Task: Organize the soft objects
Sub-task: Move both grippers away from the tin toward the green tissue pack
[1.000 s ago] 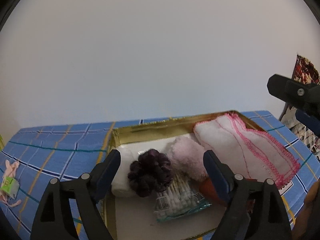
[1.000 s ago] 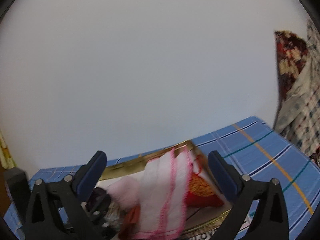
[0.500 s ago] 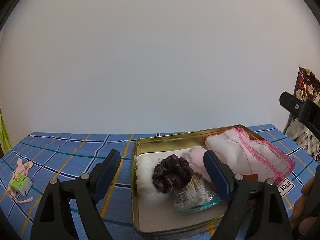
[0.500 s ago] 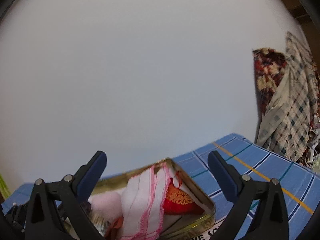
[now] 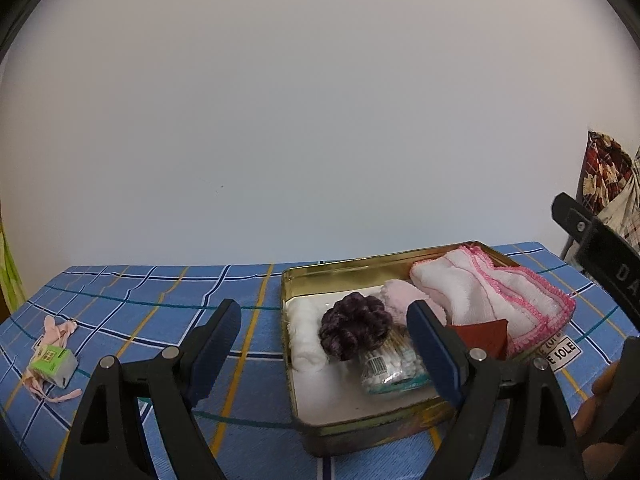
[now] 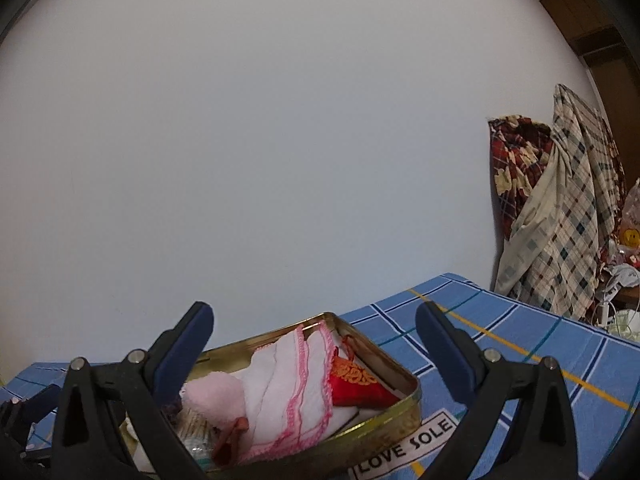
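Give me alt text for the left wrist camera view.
An open gold tin on a blue checked cloth holds a white towel with pink edging, a purple scrunchie and cotton swabs. The left tool hovers open.

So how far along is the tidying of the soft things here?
Mostly done: the white towel, pink puff, purple scrunchie, cotton swabs and red pouch lie in the gold tin. Both grippers, left and right, are open and empty. Left: the green packet on the cloth.

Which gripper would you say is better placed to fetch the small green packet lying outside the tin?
Left, probably: the green packet shows only in its view, near the open left gripper.
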`<state>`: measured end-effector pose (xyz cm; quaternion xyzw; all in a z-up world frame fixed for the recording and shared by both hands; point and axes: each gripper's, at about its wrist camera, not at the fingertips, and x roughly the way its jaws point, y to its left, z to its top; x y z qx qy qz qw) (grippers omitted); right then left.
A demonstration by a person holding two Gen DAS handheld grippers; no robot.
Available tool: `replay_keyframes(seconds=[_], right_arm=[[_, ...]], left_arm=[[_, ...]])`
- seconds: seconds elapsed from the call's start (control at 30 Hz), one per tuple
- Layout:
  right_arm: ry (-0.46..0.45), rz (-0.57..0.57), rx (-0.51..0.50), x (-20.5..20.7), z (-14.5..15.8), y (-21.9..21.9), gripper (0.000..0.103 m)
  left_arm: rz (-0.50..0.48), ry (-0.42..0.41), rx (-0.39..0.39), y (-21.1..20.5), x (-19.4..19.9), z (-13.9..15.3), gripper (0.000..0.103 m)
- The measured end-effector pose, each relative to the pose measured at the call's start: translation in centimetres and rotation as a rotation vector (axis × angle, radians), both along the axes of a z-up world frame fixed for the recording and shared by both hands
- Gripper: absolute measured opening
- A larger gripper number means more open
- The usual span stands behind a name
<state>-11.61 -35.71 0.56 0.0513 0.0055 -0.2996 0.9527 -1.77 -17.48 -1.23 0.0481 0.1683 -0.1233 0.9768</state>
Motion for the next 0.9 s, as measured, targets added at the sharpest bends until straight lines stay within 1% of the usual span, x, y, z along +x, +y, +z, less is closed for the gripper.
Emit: replay_keyframes(seconds=[0.3,0.4,0.67,0.9], right_arm=[[0.003,-0.024,0.024,-1.6,-0.2,1.6,0.103],[0.013,-0.025,0.014,-1.3,-0.4,2.6,0.103],[0.056,0.001,0.051,0.4,-1.2,5.0,0.103],[0.067,0.026,0.058,2.1,-1.9,7.7,0.103]], left_arm=[[0.004,0.043,0.004,1.8,-0.1,-0.3,0.087],[0.017,0.038,0.009,2.8,-0.2,-0.5,0.087],[0.059,0.051,0.001,6.2,0.3,-0.7,0.087],[0.099,0.048,0.007,9.7,0.5,-0.6,0.087]])
